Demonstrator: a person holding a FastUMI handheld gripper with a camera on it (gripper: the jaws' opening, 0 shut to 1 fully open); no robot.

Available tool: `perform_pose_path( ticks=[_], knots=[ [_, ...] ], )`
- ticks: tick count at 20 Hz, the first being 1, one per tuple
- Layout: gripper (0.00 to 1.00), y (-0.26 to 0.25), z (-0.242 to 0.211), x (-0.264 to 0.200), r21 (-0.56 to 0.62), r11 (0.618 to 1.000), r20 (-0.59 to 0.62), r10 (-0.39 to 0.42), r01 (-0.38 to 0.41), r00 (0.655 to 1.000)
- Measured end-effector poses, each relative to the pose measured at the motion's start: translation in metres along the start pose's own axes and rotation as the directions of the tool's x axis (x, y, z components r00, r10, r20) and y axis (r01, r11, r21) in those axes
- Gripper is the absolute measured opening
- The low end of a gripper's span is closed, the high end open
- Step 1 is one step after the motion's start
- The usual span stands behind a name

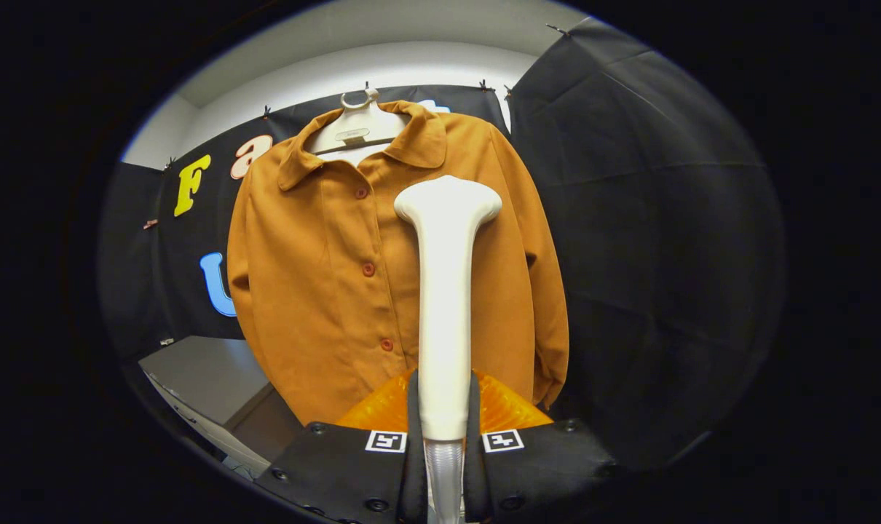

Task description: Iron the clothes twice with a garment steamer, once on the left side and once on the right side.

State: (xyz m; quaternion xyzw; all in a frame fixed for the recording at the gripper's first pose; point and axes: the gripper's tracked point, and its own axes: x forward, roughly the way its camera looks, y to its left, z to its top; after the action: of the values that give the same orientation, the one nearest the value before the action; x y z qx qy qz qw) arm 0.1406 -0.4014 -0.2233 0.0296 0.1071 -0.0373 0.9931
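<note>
Black cloth walls back the booth, with a grey box low at the left. On a white hanger hangs an orange-brown shirt, collared and buttoned down the front. The hanger's small label cannot be read. The gripper pinches the white steamer by its handle, its head upright against the shirt's right half.

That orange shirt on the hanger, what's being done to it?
It is being steamed. A hand-held gripper has its two fingers shut on the handle of a white garment steamer, whose head points up at the orange shirt. The shirt hangs buttoned on a pale hanger against the booth's black cloth wall. The steamer's head sits just beside the button line, near chest height; whether it touches the fabric I cannot tell.
</note>
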Motion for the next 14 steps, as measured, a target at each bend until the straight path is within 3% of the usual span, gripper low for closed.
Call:
perform_pose_path(
  ticks=[14],
  knots=[
    [0.23,-0.01,-0.119,-0.018,-0.006,0.999,-0.225,-0.036,0.035,0.974]
  ],
)
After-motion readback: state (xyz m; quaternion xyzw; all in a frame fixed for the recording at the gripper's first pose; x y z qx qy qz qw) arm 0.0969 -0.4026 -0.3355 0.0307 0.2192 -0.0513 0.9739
